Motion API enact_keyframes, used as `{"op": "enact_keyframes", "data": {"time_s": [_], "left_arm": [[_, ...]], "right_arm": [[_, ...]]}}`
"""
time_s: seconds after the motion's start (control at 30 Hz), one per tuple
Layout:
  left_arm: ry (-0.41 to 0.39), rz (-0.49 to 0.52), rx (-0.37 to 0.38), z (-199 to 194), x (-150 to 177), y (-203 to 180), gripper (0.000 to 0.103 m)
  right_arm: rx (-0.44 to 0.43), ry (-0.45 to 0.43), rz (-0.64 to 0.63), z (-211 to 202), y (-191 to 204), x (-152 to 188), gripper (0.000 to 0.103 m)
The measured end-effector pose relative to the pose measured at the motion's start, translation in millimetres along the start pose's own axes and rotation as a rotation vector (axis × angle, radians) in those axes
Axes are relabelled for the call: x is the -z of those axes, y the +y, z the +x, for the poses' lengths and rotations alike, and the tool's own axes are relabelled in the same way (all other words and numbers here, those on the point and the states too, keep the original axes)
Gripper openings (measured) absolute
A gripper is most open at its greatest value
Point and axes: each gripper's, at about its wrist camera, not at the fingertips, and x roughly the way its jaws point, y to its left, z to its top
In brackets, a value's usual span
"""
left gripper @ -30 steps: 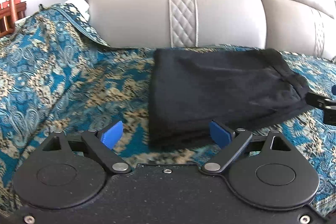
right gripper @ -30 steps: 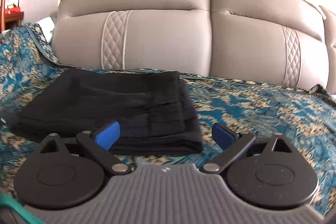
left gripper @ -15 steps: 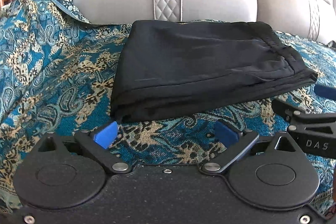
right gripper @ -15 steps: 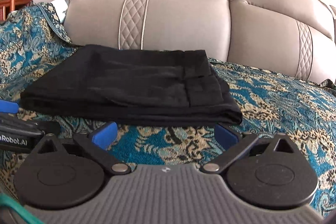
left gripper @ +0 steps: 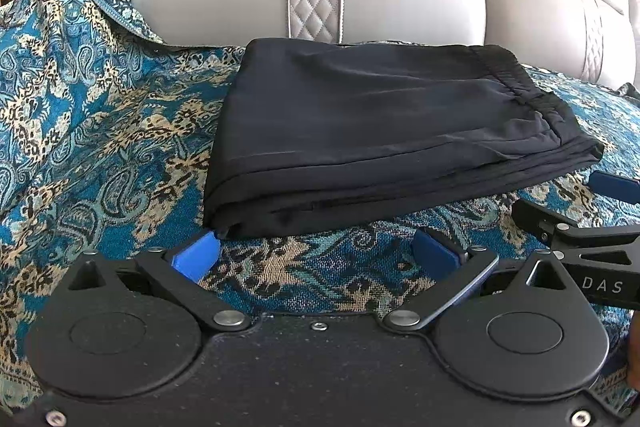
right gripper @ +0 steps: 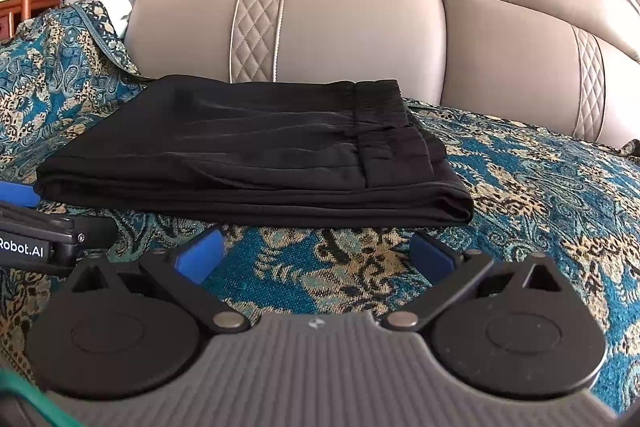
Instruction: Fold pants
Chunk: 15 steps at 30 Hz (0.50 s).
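Both grippers lowered – left gripper (left gripper: 316, 255) just opened, black pants (left gripper: 384, 143) folded

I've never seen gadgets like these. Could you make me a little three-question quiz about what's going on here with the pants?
1. True or false: the pants lie folded on the patterned cover.
2. What does the left gripper hold? A) the pants B) nothing C) a cushion
3. Fill in: behind the pants stands a beige ___.

Key:
1. True.
2. B. Its jaws have just been opening, with nothing between them; the right gripper is open too.
3. Backrest, padded with quilted strips.
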Motion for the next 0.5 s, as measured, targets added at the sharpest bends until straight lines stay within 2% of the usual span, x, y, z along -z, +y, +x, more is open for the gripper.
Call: {"op": "enact_keyframes", "data": {"time_s": [0.5], "left_arm": [[-0.005,-0.007,0.007,0.2,0.9,1.0,0.103]], "right_arm": [[0.001,-0.002,-0.002,-0.2,1.4,0.8,0.103]]}}
